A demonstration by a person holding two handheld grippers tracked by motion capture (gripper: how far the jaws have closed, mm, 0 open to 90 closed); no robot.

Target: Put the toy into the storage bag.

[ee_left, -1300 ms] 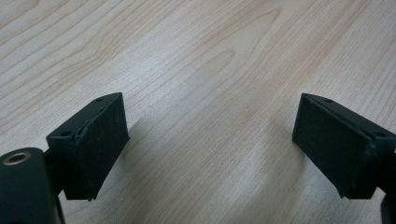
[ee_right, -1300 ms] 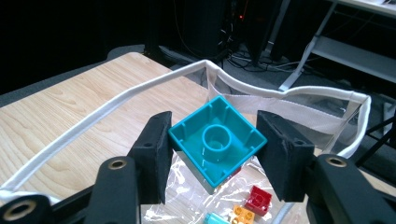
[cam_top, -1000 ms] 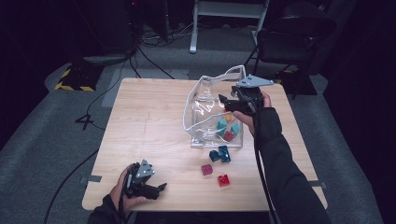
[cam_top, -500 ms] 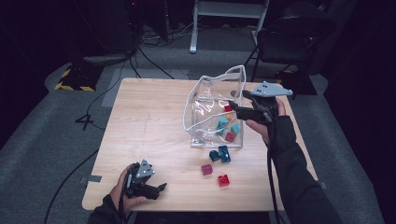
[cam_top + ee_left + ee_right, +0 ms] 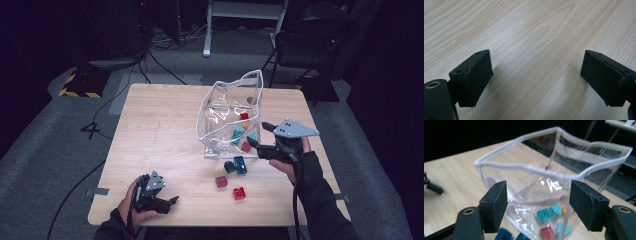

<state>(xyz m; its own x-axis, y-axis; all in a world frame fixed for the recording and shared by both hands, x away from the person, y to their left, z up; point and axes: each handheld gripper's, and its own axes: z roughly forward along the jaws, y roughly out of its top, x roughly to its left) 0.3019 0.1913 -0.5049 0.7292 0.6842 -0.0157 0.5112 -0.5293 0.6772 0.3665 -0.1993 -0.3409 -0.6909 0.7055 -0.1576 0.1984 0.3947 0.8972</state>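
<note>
pale wood-grain table (image 5: 160,125) — crinkled clear bag (image 5: 230,115)

Two blue bricks (image 5: 510,235) are cut off by the bottom edge.

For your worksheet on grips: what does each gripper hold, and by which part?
Nothing is held. The left gripper is open over bare table; the right gripper, jaws just opening, stands clear of the clear bag.

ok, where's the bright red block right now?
High view: the bright red block lies on the table near its front edge, right of centre, just right of the dark red block and outside the clear bag.
</note>
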